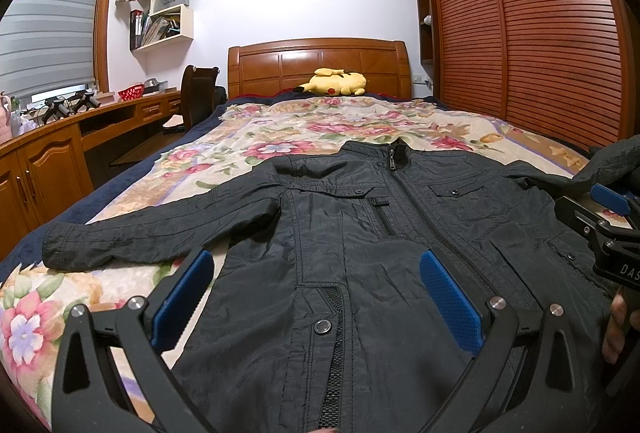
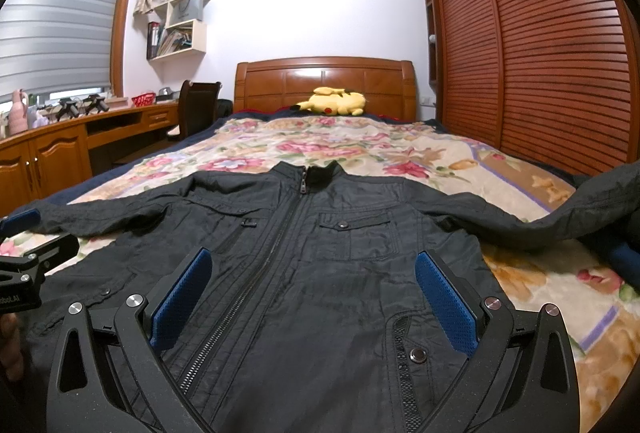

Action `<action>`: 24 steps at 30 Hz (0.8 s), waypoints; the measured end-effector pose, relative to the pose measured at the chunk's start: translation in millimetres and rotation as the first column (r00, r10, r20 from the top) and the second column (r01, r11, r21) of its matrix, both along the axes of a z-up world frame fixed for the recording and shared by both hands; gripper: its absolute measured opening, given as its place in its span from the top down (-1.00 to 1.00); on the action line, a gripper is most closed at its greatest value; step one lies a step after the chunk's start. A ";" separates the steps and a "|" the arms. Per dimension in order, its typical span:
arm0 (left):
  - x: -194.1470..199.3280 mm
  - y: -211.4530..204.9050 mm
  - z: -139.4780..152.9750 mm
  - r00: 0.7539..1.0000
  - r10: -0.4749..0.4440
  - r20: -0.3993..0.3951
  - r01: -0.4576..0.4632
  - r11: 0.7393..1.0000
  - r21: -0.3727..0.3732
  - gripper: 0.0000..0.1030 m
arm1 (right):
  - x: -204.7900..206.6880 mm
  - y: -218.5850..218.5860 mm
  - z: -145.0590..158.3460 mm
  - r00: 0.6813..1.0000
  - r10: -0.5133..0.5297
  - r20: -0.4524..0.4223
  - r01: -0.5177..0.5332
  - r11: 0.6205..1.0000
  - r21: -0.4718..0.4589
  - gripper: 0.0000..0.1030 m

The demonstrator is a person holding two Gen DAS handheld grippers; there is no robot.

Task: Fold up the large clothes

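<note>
The dark zipped jacket (image 1: 360, 233) lies flat, front up, on the floral bedspread (image 1: 280, 129), likely light, limp and slippery, best pinched at a cuff or hem; left gripper (image 1: 316, 297) and right gripper (image 2: 312, 293) hover spread, empty.

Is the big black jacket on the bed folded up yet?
Not yet. The black zip-up jacket lies spread flat on the flowery bedspread, front zipped to the collar, one sleeve stretched out to the side.

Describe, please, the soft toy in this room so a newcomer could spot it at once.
Look to the wooden headboard at the far end of the bed. Lying against it is a yellow soft toy, the only plain yellow thing there, well beyond the black jacket.
</note>
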State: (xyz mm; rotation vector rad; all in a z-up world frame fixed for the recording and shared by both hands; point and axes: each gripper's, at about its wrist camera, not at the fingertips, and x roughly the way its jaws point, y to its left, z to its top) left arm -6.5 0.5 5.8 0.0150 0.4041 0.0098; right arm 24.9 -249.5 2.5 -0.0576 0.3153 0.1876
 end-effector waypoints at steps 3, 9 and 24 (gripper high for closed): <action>-0.8 -0.1 0.4 1.000 -0.003 -0.001 0.003 1.000 0.000 -1.00 | -0.1 -0.2 0.1 1.000 0.000 0.000 0.000 1.000 0.000 -1.00; -3.4 4.4 6.7 1.000 -0.017 -0.006 0.017 1.000 -0.005 -1.00 | 0.6 2.4 2.4 1.000 0.021 -0.022 -0.021 1.000 0.003 -1.00; -0.5 46.8 10.1 0.996 -0.018 -0.082 0.017 1.000 -0.017 -1.00 | -8.7 38.6 10.1 0.988 0.145 -0.061 -0.144 0.989 0.015 -1.00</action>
